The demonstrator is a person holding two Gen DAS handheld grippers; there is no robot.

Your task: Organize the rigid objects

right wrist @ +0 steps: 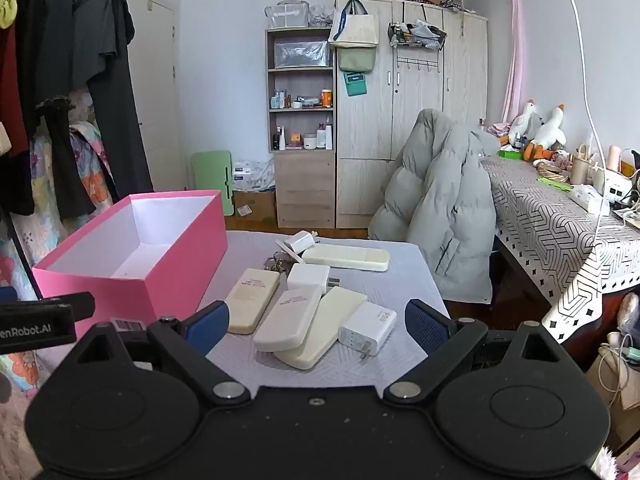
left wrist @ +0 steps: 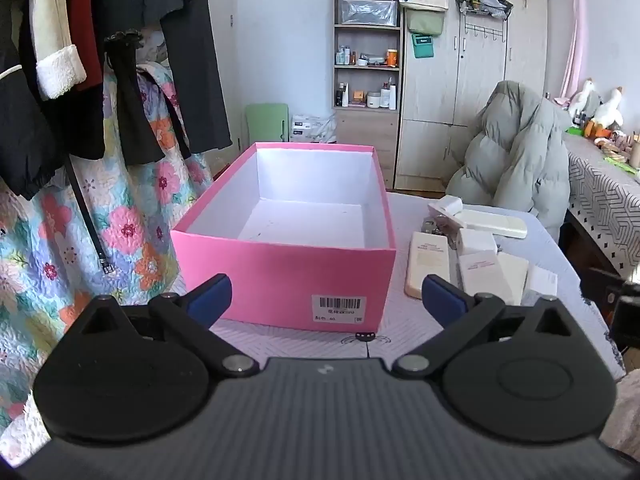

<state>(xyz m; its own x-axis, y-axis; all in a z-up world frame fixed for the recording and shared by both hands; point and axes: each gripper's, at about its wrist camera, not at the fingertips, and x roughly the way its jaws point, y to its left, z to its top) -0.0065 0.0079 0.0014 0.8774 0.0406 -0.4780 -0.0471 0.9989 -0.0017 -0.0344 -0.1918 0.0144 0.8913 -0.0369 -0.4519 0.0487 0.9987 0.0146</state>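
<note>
An open pink box (left wrist: 288, 276) (right wrist: 132, 280) with a white, bare inside stands on the left part of the small table (right wrist: 360, 368). To its right lies a heap of several cream power banks (right wrist: 288, 318) (left wrist: 426, 268), white chargers (right wrist: 368, 328) (left wrist: 476, 240) and a bunch of keys (right wrist: 274, 264). My left gripper (left wrist: 326, 300) hangs open just in front of the box's near wall, with nothing between its blue pads. My right gripper (right wrist: 316, 324) is open too, hovering short of the heap, and its jaws frame the nearest power banks and charger without touching them.
A grey puffer coat (right wrist: 436, 208) hangs over a chair behind the table. A patterned desk (right wrist: 560, 232) crowded with small items stands to the right. Hanging clothes (left wrist: 120, 60) and a floral quilt (left wrist: 120, 216) fill the left. A shelf and wardrobe (right wrist: 400, 120) line the back wall.
</note>
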